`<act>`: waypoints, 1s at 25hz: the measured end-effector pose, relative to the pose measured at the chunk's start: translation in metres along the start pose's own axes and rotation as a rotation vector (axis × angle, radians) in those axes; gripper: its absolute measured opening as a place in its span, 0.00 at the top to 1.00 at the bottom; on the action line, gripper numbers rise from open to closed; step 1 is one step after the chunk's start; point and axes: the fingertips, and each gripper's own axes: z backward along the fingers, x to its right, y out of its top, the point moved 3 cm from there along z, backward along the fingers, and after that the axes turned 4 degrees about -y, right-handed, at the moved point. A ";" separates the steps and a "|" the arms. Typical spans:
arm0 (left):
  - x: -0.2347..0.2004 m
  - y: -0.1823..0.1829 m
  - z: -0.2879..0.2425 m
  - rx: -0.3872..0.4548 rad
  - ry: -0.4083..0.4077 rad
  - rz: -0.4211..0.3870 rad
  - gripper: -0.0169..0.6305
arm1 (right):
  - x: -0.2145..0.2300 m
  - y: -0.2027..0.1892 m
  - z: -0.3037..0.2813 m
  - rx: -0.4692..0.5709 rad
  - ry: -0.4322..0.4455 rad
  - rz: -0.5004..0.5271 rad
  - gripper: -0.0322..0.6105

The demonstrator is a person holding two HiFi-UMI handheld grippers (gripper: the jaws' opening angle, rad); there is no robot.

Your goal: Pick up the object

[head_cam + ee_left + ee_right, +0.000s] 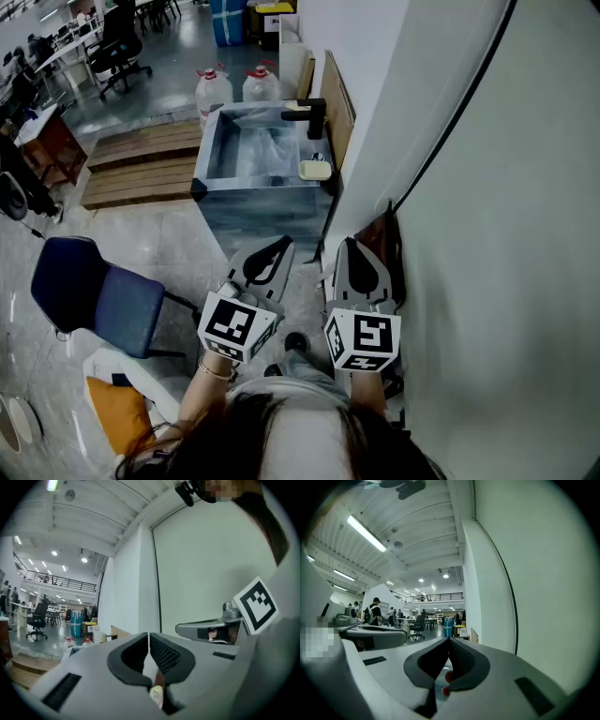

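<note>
Both grippers are held up in front of the person, side by side and pointing forward. In the head view the left gripper (284, 242) and the right gripper (349, 242) hang above the floor, short of a metal sink unit (214, 188). A pale yellow block (315, 170) lies on the sink's right rim, below a black faucet (307, 116). The left gripper (148, 634) has its jaws closed tip to tip with nothing between them. The right gripper (449, 640) is likewise shut and empty. Neither touches any object.
A white wall (487, 234) runs close along the right. Two water bottles with red caps (214, 86) stand behind the sink, with wooden pallets (141, 169) to its left. A blue chair (94, 295) is at the left. Desks, office chairs and people are far back.
</note>
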 end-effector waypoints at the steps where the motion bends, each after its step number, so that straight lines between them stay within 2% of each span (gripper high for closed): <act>1: -0.002 0.001 -0.005 -0.002 0.001 -0.004 0.96 | 0.003 0.000 -0.004 -0.003 -0.001 0.000 0.91; 12: -0.023 0.000 -0.062 -0.002 0.004 -0.001 0.96 | 0.028 -0.002 -0.058 0.001 0.049 0.002 0.91; 25: -0.040 -0.008 -0.105 -0.015 0.051 -0.006 0.96 | 0.063 -0.016 -0.110 -0.005 0.077 -0.017 0.91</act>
